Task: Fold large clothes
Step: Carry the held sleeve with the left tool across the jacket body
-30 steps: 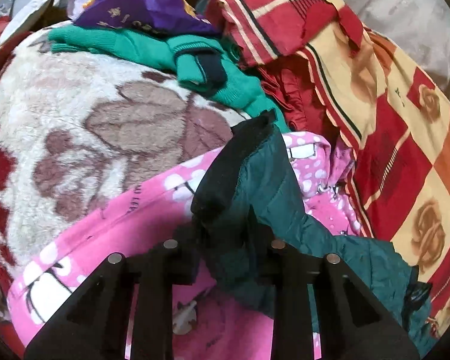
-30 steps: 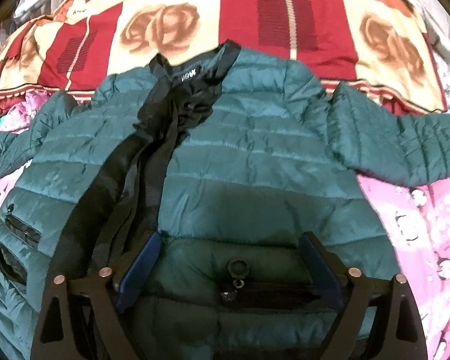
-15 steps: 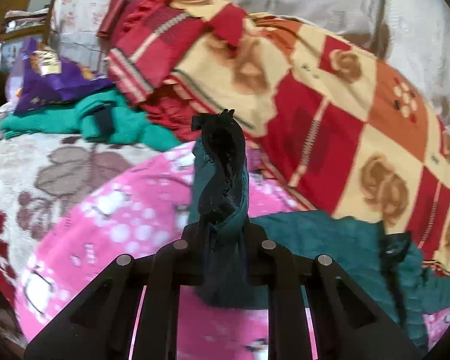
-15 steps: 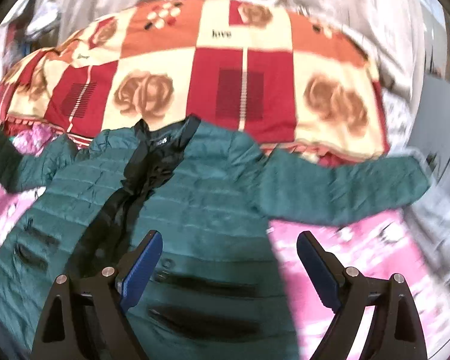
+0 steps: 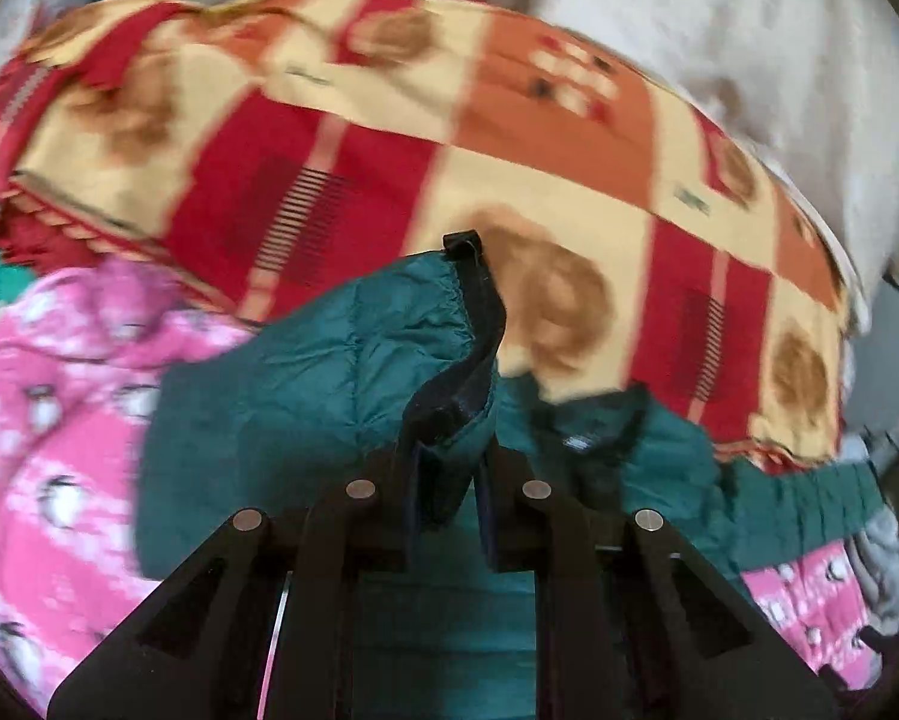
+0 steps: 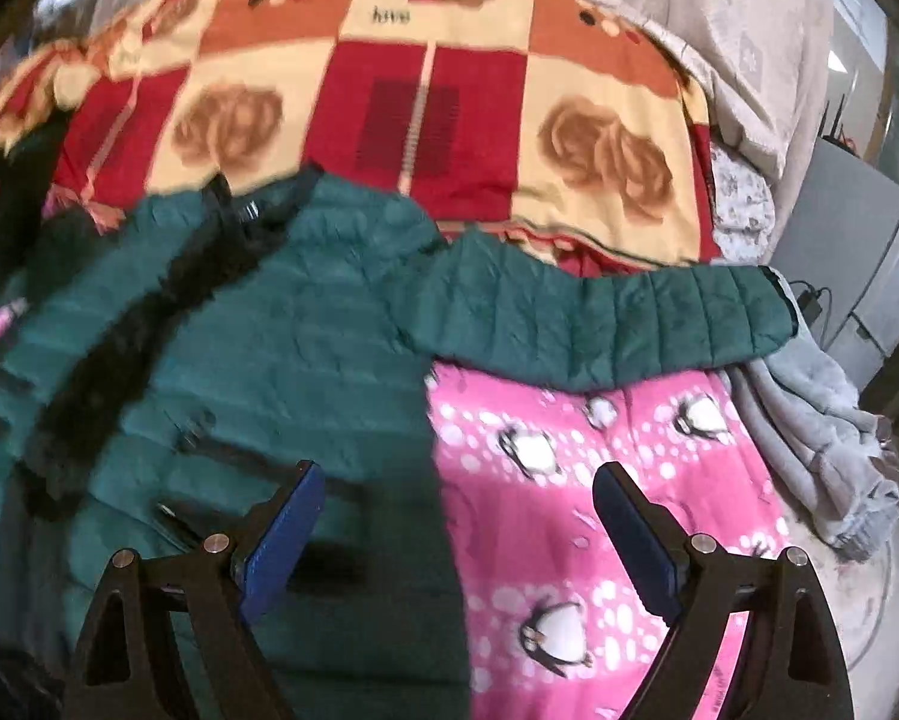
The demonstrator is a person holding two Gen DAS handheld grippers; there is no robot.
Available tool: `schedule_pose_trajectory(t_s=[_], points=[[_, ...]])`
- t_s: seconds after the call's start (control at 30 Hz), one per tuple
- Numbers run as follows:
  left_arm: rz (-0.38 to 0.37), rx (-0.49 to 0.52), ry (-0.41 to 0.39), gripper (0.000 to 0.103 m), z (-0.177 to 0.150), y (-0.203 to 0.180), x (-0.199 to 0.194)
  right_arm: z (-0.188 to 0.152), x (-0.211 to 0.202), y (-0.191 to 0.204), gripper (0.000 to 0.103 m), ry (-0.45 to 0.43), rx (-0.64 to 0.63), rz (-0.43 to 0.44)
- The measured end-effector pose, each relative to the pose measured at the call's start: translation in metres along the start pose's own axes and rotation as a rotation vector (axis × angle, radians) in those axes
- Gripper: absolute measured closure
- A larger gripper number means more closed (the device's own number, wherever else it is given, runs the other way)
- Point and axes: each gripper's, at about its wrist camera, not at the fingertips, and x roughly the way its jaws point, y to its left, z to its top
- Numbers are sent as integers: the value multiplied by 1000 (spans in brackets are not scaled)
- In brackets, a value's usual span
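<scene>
L gripper (image 5: 446, 516) is clamped tight on the cuff end of one sleeve (image 5: 389, 360) of the green puffer jacket (image 6: 281, 360). In the left wrist view the pinched sleeve rises from frame centre-bottom up to its black cuff trim (image 5: 479, 324) at mid-frame. The jacket collar (image 5: 593, 438) sits just right of centre there, so the held sleeve hangs over the jacket body, close to the collar line.

R gripper (image 6: 455, 534) has its jaws spread wide w/ nothing between them. In the right wrist view it hovers at bottom centre, straddling the jacket's right-hand side edge: the left blue pad (image 6: 284, 534) sits over green fabric, the right pad (image 6: 635, 546) over the pink penguin blanket (image 6: 569, 480).

Key relation: the other sleeve (image 6: 599, 318) lies flat, long axis running roughly left-right across mid-frame of the right wrist view, shoulder near centre, cuff at far right, near the grey garment (image 6: 821, 438). It lies above and right of the R gripper, apart from it. R gripper is clearly the nearer tool for it; L gripper is busy.

Jacket lies front-up, the black zip placket (image 6: 125, 348) running diagonally through the left half of the frame, on the pink blanket. The red-and-cream rose blanket (image 6: 425, 96) fills the upper frame behind it.

Judgement: sleeve-in fold under way; next the R gripper likely needs to reach up-right to the cuff and draw it across the body.
</scene>
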Motion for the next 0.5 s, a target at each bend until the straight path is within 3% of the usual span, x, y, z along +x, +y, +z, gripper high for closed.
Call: schedule_pose_trajectory(t_s=[0.23, 0.5], points=[[-185, 14, 102, 89, -25, -87, 48, -20, 25, -40, 14, 110, 92, -3], [-366, 62, 192, 89, -57, -182, 84, -23, 24, -70, 14, 92, 175, -28]])
